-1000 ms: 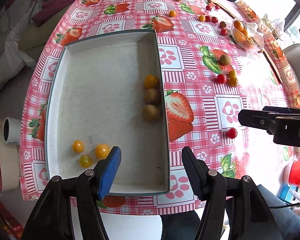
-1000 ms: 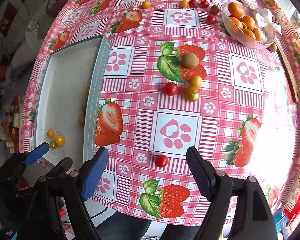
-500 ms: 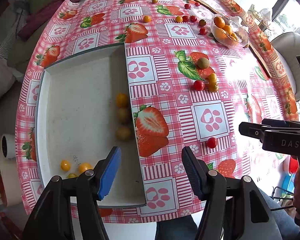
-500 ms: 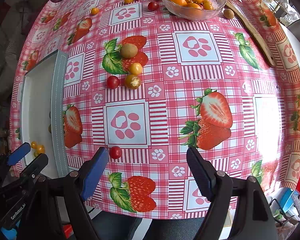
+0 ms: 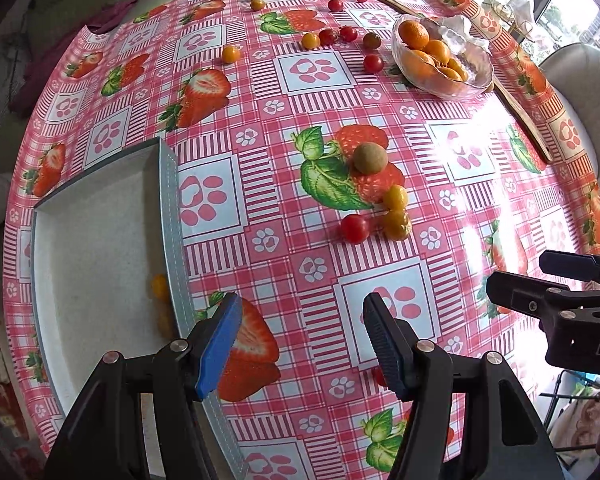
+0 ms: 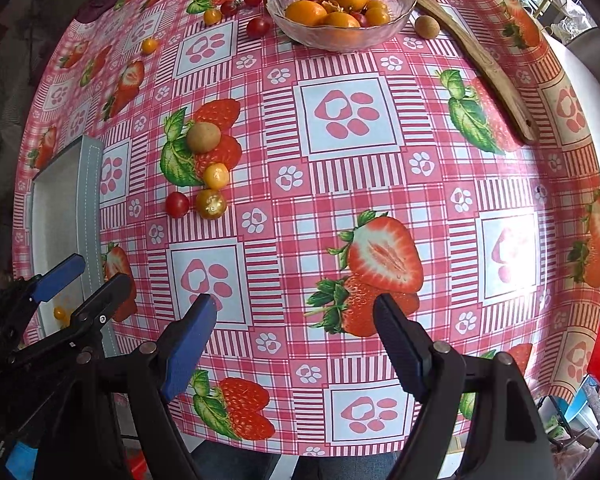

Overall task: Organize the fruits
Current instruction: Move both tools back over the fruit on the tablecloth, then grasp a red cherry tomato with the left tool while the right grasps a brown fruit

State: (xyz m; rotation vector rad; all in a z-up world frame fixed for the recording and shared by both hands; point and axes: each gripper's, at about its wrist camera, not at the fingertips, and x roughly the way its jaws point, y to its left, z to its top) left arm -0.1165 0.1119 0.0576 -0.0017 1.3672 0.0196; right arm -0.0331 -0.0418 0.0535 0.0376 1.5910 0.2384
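A cluster of loose fruit, one round brown-green fruit (image 5: 370,157), a yellow cherry tomato (image 5: 395,197), a darker amber tomato (image 5: 397,225) and a red cherry tomato (image 5: 354,229), lies on the round worktop (image 5: 340,92) under its pink strawberry-and-paw-print oilcloth, well to the right of the shallow grey rectangular tray (image 5: 171,216). Inside that tray, close against its right wall, small yellow fruits (image 5: 160,285) show (blurred in the left wrist view). Farther from the tray, beyond the cluster, a clear glass bowl of orange citrus fruits (image 6: 342,4) stands among scattered red and yellow tomatoes (image 5: 348,34), with a long wooden utensil (image 6: 484,68) on its far side. The left tool (image 5: 302,344) hangs just right of the tray's right wall, its blue-padded jaws spread with nothing between them. The right tool (image 6: 296,344) hovers further from the tray over a printed strawberry, jaws likewise spread and empty. Both point down at the cloth.
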